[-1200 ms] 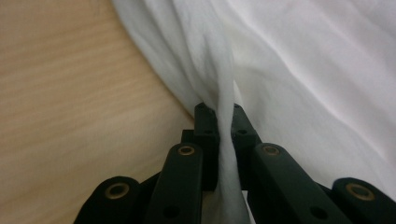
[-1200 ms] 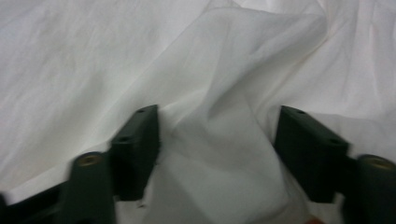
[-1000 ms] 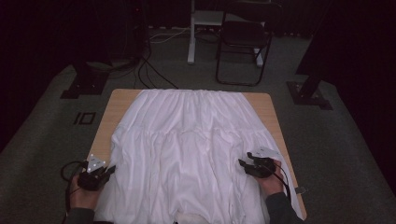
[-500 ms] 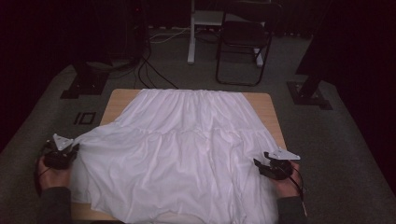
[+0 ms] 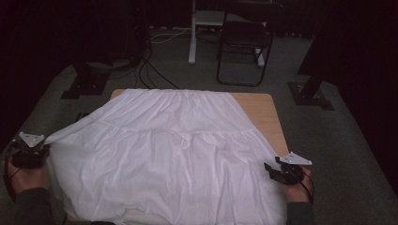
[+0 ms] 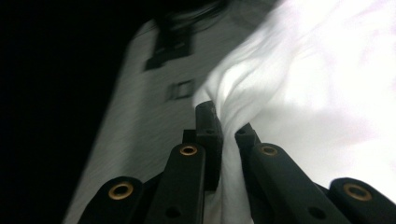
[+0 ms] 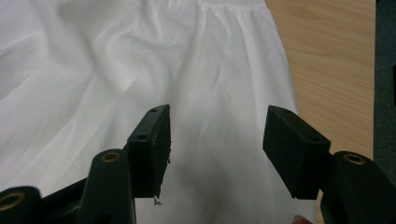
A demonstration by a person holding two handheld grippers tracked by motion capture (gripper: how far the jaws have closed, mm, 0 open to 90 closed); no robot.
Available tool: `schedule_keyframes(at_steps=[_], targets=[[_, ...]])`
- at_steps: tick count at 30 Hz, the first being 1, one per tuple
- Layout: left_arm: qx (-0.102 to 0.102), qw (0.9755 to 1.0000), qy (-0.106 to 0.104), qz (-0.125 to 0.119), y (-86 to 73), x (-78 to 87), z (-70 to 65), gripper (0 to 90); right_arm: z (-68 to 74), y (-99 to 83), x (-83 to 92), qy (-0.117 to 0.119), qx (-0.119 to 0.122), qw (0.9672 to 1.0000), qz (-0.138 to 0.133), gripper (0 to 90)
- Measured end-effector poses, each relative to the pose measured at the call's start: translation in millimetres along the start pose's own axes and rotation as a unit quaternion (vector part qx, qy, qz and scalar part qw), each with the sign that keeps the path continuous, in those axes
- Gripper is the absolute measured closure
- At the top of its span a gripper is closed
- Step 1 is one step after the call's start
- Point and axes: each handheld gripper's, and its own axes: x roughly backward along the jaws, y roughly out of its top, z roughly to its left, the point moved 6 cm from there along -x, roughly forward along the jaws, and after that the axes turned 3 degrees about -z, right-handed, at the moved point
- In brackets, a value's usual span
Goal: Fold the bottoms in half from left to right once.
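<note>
A white pleated cloth lies spread over the wooden table and hangs over its near edge. My left gripper is off the table's left side, shut on the cloth's left edge, which stretches out taut to it. In the left gripper view the cloth bunches between the closed jaws of the left gripper. My right gripper sits at the cloth's right edge. Its jaws have just been opening; in the right gripper view the right gripper stands open over the cloth, gripping nothing.
Bare wood shows along the table's right side. Beyond the table stand a black chair, a white post, two dark stand bases and floor cables. Grey carpet surrounds the table.
The left gripper has moved left and up off the table, pulling the cloth's left edge out and flattening it. The right gripper has slid right to the cloth's right edge.
</note>
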Motion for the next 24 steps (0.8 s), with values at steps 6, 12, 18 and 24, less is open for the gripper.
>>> schedule_keyframes(at_steps=[6,12,18,24], targets=[[-0.018,0.9873,-0.144,-0.065,30.3,30.0,-71.7,86.9,-0.2,-1.7,1.9,-0.002,-0.005,1.0,-0.004,41.0],[-0.054,0.9624,-0.247,-0.099,58.7,54.4,-138.3,86.9,2.2,-7.6,-5.8,0.004,-0.008,0.9999,0.007,41.0],[-0.082,0.9333,-0.33,-0.116,76.9,65.9,-201.5,86.9,12.7,-11.9,-18.0,0.012,0.011,0.9994,0.031,40.7],[-0.094,0.9067,-0.392,-0.122,91.4,73.4,-249.9,86.9,17.5,-14.6,-25.9,0.022,0.01,0.999,0.038,40.2]])
